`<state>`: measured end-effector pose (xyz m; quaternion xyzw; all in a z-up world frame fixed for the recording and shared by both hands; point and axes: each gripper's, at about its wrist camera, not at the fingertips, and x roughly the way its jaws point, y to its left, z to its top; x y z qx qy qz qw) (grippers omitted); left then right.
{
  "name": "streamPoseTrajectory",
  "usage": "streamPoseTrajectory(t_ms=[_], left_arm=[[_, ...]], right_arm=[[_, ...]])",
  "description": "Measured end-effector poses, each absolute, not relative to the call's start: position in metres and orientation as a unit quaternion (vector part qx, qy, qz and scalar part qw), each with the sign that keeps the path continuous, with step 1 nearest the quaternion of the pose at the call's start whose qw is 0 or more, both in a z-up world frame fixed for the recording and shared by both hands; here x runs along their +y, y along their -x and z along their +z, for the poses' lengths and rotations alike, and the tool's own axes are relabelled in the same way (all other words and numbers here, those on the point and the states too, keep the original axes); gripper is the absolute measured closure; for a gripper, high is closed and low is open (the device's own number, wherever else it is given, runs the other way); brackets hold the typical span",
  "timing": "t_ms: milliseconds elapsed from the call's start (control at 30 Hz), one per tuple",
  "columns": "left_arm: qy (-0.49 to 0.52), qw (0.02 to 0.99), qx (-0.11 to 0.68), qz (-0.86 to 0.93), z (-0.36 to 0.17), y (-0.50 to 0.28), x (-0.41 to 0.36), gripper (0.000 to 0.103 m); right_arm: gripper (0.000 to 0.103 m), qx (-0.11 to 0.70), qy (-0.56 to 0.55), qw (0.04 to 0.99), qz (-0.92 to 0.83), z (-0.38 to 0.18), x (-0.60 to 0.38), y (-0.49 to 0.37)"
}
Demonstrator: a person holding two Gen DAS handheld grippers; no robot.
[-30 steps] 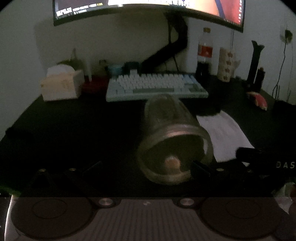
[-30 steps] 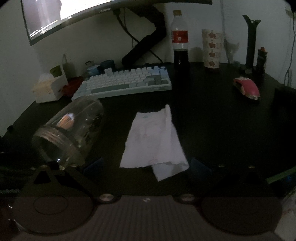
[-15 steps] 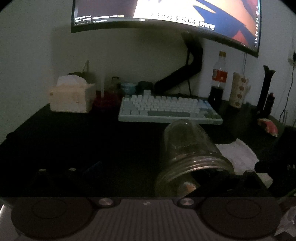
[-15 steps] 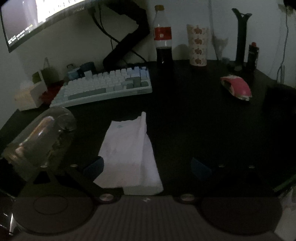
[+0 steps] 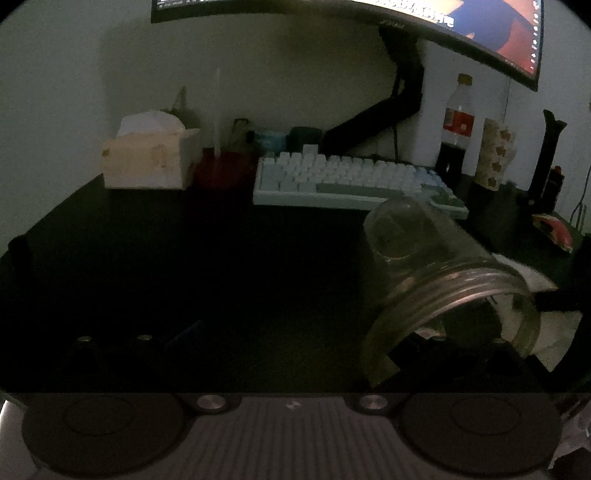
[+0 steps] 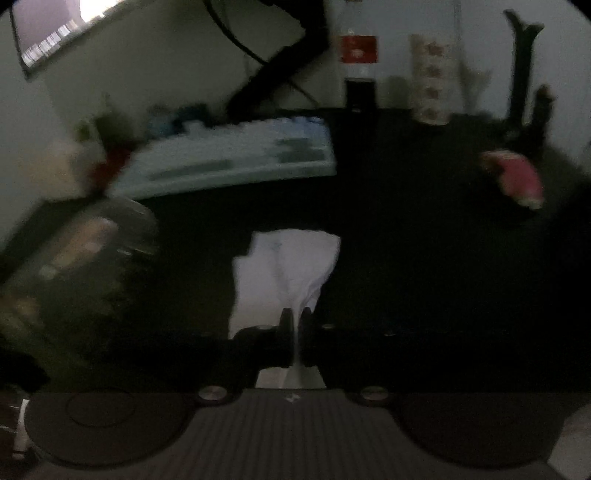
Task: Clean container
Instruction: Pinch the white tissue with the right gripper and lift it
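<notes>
The right gripper (image 6: 295,325) has its two dark fingers closed together on the near part of a white paper towel (image 6: 291,266). A thin fold of the towel runs up between the fingers, and the rest spreads out ahead of them over the black desk (image 6: 424,258), in the middle of its front part. This view is blurred, so fine detail is not clear.

The left gripper (image 5: 291,354) is harder to read. Its fingers stand far apart: the left finger is low at the left of its own view, almost lost in the dark, and the right finger is at the mouth of a glass jar (image 5: 439,280). The jar lies tilted, with its threaded mouth toward the camera and its bottom pointing toward the back of the desk. It seems that the right finger reaches into the mouth, but I cannot tell whether the jar is really held or only rests there. Something pale, a finger perhaps, shows through the glass in the right view.

The jar is just left of the towel. Behind both, a pale keyboard (image 5: 354,181) lies across the back half of the desk. At the back left corner stands a tissue box (image 5: 147,158). A cola bottle (image 5: 456,133) stands at the back right, below a curved monitor (image 5: 461,26).
</notes>
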<state>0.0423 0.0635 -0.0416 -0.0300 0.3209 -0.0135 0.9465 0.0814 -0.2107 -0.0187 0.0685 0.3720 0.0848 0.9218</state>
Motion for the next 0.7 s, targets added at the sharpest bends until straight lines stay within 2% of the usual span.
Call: streamPoseTrajectory(t_ms=[233,367,533,700], left_arm=[[0.044,0.944,0.326,-0.018,-0.051,-0.045,0.068,0.0],[0.032,0.945,0.324,-0.015,-0.053,-0.045,0.068,0.0],[0.037,0.945,0.324,0.004,-0.052,-0.047,0.078,0.0],[0.068,0.946,0.318,0.019,-0.05,-0.048,0.099,0.0]], right_arm=[[0.097,0.333,-0.091,0.913,0.217,0.038,-0.177,-0.08],[0.097,0.33,-0.065,0.904,0.265,0.051,-0.139,-0.085],[0.096,0.347,-0.022,0.883,0.316,0.043,-0.092,-0.102],[0.093,0.326,0.002,0.881,0.342,0.033,-0.082,-0.11]])
